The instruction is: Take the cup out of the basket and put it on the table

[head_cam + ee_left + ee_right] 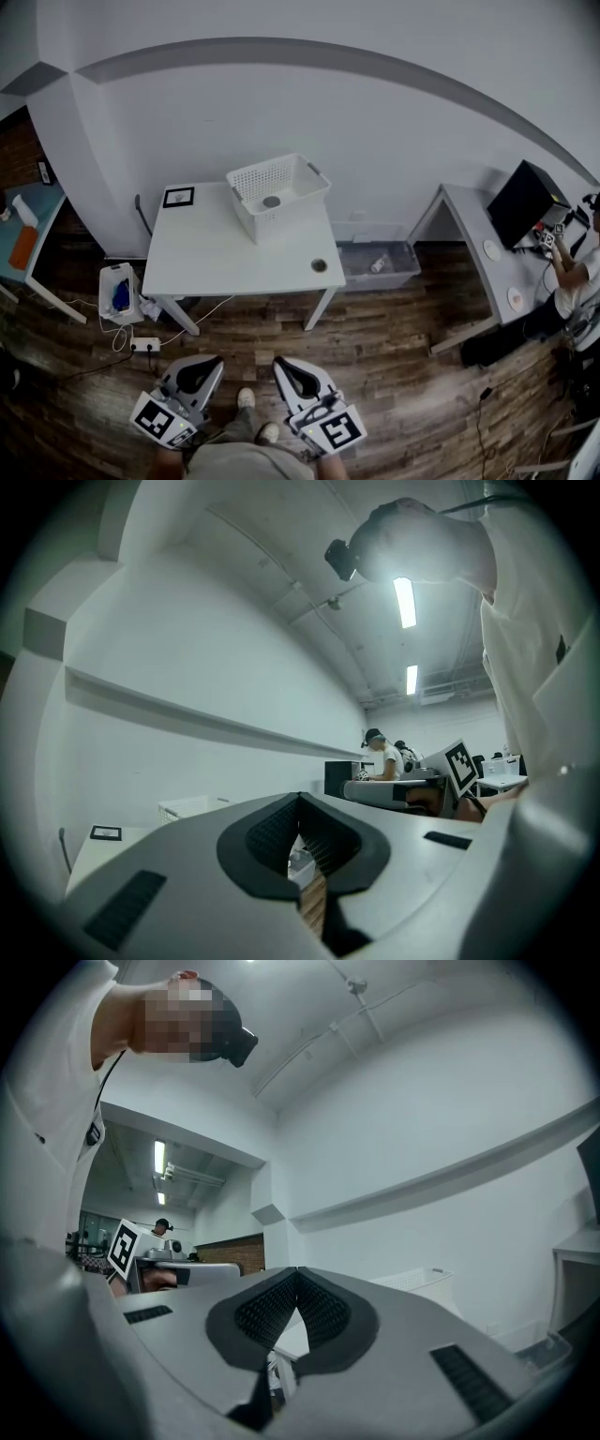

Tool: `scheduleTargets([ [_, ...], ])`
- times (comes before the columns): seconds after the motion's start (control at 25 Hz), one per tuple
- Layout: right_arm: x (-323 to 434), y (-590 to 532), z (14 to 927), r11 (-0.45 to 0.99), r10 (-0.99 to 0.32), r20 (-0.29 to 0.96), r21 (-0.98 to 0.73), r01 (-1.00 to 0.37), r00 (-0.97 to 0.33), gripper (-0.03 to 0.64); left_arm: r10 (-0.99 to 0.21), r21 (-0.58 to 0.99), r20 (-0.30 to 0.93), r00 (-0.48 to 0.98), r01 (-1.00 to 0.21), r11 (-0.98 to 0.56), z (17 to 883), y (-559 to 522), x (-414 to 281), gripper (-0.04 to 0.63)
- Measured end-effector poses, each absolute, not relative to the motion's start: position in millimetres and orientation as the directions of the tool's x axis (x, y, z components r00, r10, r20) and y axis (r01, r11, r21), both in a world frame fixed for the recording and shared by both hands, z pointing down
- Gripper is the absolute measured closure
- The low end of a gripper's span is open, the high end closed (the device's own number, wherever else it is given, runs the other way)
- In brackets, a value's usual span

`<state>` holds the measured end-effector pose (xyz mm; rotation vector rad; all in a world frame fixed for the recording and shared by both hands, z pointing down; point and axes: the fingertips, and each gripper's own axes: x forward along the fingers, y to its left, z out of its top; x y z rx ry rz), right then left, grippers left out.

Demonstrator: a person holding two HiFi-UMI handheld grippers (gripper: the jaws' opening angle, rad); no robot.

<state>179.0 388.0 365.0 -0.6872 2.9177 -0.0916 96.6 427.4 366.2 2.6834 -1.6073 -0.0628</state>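
A white slatted basket (277,194) stands at the back of the white table (216,253). Inside it a grey round cup (272,202) shows from above. Both grippers hang low over the wooden floor, well in front of the table and close to the person's feet. My left gripper (201,364) is shut with nothing between its jaws, and my right gripper (285,366) is shut and empty too. In the left gripper view the closed left gripper (298,799) points towards the basket (190,808). The right gripper view shows the right gripper (298,1274) closed, with the basket (414,1281) beyond.
A small round dark object (319,265) sits near the table's front right corner, and a framed marker card (178,197) at its back left. On the floor are a clear bin (380,263), a white bin (117,292) and a power strip (145,345). A person (574,272) sits at the right desk (473,234).
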Motion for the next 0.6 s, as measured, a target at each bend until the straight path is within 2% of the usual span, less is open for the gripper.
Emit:
scheduleTargets([
  [0.6,124,307,372,0.882,-0.469,-0.079,-0.084,-0.463,-0.88,0.607,-0.881,0.036,-0.034,0.473,-0.88,-0.474,371,350,39,0.595],
])
